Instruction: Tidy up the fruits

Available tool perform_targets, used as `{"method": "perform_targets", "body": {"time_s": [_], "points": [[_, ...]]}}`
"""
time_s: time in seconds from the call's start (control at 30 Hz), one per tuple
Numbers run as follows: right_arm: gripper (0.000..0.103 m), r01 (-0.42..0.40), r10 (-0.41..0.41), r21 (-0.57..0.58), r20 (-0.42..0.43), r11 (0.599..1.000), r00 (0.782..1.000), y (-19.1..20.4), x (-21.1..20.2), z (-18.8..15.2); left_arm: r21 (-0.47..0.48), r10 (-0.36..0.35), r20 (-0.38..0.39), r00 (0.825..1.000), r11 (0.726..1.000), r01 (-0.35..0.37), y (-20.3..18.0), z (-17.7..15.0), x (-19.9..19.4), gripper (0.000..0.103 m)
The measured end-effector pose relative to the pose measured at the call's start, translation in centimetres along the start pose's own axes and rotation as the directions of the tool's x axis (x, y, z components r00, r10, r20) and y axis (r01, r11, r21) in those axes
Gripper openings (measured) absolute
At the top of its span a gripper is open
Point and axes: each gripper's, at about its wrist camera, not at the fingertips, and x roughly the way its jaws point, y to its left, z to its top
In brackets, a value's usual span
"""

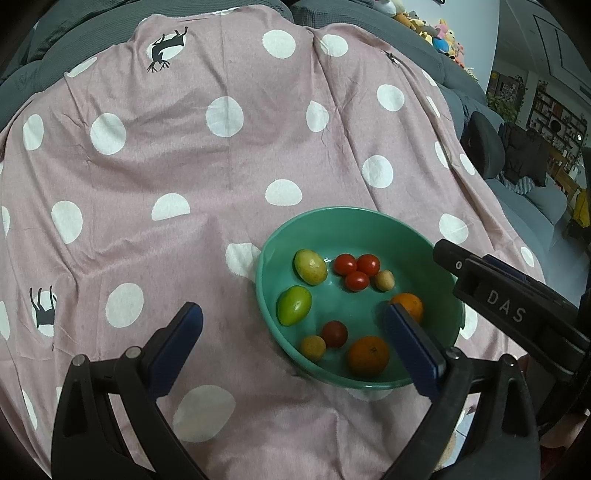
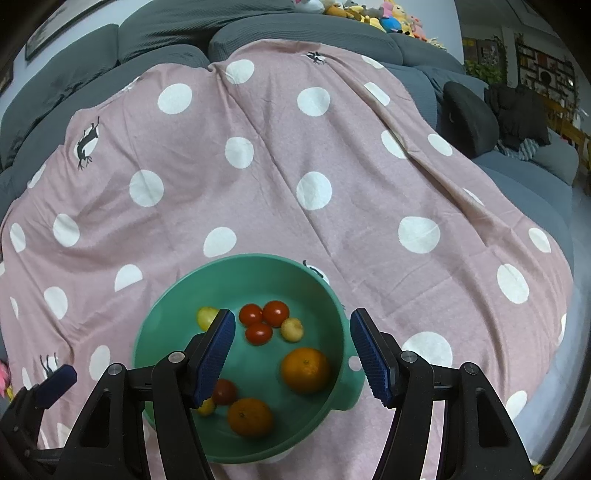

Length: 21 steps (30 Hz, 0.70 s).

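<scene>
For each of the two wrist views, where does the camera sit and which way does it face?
Left wrist: on the left claw, looking down and forward at the pink dotted cloth and green bowl to its right; its own open fingers show, plus the right claw at the right edge.
Right wrist: on the right claw, directly above the bowl, fingers open.
Both share bowl, fruit, cloth, grey sofa.
</scene>
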Motion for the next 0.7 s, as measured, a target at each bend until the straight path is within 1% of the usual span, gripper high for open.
{"method": "perform_targets", "body": {"time_s": [0.7], "points": [[0.066,0.028,-0.028,-0.012,-0.008,1.0,1.0,-0.12,0.09,0.24,-0.001,-0.004,-0.01,1.0,1.0,0.004,0.08,-0.25,-0.26,0.099]]}}
